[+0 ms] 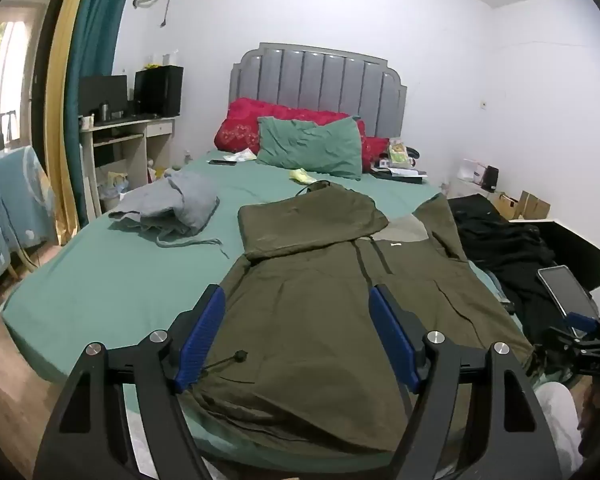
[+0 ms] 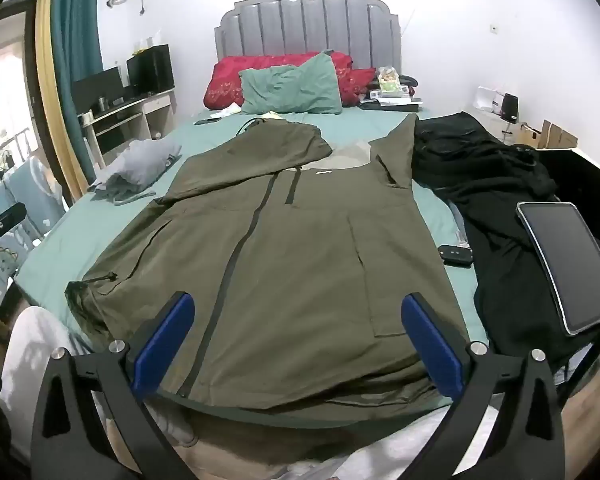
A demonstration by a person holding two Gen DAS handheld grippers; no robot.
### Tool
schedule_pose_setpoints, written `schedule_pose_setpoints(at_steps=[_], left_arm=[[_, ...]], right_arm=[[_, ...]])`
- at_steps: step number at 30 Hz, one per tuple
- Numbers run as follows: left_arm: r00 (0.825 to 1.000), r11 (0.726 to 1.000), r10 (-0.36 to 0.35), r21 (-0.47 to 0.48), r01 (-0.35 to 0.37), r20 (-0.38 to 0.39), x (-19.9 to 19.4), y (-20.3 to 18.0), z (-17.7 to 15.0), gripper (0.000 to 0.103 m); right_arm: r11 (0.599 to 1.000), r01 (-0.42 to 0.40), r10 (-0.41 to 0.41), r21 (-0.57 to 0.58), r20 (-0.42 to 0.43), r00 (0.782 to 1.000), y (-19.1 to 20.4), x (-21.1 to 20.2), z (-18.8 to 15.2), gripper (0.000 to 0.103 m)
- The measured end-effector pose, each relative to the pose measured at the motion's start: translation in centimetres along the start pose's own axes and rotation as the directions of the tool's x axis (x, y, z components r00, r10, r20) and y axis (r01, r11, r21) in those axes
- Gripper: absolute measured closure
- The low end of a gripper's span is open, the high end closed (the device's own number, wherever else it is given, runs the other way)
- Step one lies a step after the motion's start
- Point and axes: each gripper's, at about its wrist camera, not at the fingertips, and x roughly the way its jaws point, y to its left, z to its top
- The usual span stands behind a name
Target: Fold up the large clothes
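Lying front-up on the green bed, an olive jacket was spread with its zip closed and one sleeve folded across the chest. The left gripper and right gripper hovered over the jacket's hem — both sets of blue pads spread wide, pinching nothing. Beside the jacket, toward the wall, lay a black garment with a tablet on it; on the jacket's other side, a grey garment.
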Motion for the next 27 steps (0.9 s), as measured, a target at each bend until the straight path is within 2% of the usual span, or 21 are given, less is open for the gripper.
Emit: schedule_pose_setpoints(at_steps=[27], left_arm=[[1.0,0.999,0.028,0.027,-0.028,0.013,-1.6,0.1,0.9,0.026]], right_arm=[[1.0,0.003,-0.003,0.013,0.026,1.0,-0.6,-1.3,0.3,0.001]])
